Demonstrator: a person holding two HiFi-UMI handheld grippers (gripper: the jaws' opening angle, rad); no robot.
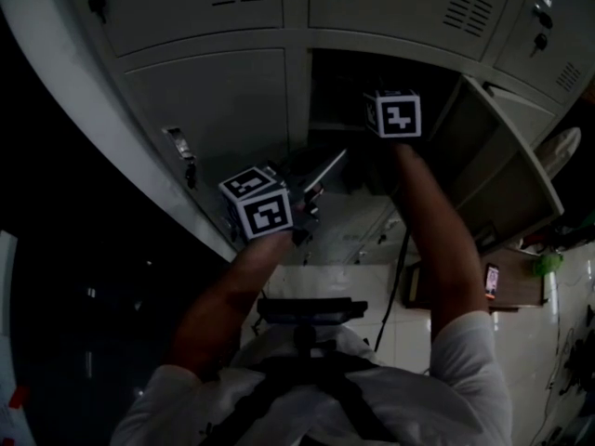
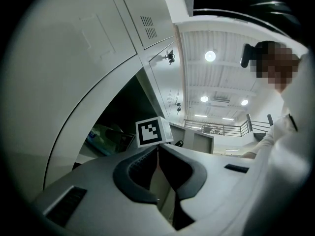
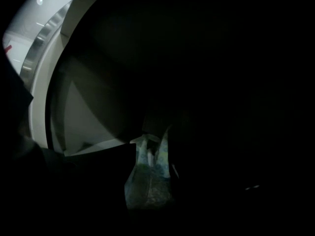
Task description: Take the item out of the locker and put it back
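Seemingly at pick-up: reaching into locker [image 1: 297, 91], right claw [image 3: 152, 146] wide about packet [image 3: 147, 181], left claw [image 2: 157, 154] shut; next, clamp packet

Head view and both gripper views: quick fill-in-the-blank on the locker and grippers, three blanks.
1. The locker that the right gripper reaches into has its door ____.
2. The left gripper, outside the locker, has its jaws ____, with nothing between them.
3. The pale packet shows between the jaws of the ____ gripper.

Missing words: open; shut; right
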